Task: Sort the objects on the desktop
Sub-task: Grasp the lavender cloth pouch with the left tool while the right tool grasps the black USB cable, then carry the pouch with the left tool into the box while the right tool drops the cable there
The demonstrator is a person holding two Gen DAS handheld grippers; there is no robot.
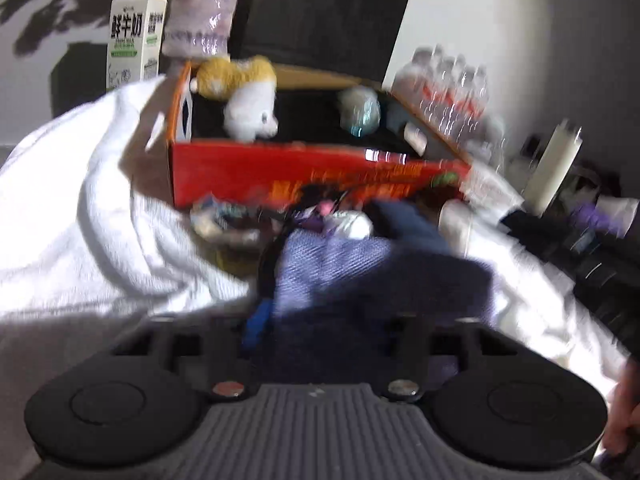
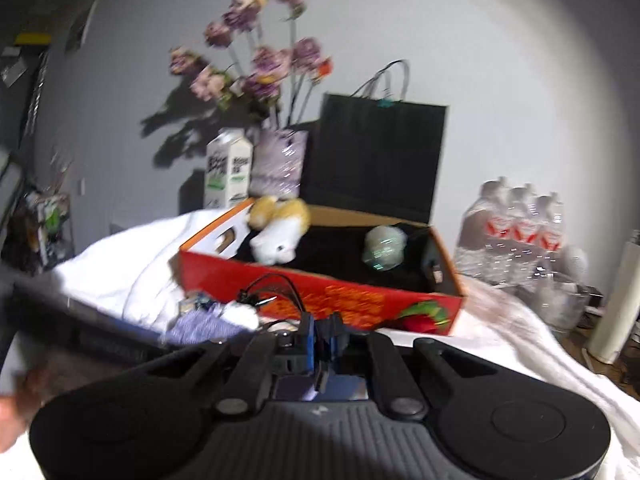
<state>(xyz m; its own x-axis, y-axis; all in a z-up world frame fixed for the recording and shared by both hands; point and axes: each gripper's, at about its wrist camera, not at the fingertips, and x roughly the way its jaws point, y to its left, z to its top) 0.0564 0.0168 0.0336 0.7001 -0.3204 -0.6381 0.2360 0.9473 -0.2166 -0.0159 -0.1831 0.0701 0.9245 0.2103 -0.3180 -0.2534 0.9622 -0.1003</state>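
Note:
A red cardboard box point(image 1: 304, 176) stands on a white cloth and holds a yellow-and-white plush toy point(image 1: 244, 96) and a pale round object point(image 1: 360, 112). The box point(image 2: 320, 292), the plush point(image 2: 280, 228) and the round object point(image 2: 384, 248) show in the right wrist view too. My left gripper point(image 1: 320, 304) is closed around a lavender knitted cloth point(image 1: 332, 264) in front of the box. My right gripper point(image 2: 320, 344) is shut with its blue pads point(image 2: 308, 340) together; a thin dark piece seems pinched between them. A pile of small items point(image 1: 236, 220) lies before the box.
A milk carton point(image 1: 136, 32), a vase of flowers point(image 2: 276, 164) and a black paper bag point(image 2: 376, 156) stand behind the box. A pack of water bottles point(image 2: 520, 236) stands to the right. A black cable point(image 2: 276, 284) loops before the box. White cloth point(image 1: 80, 220) covers the surface.

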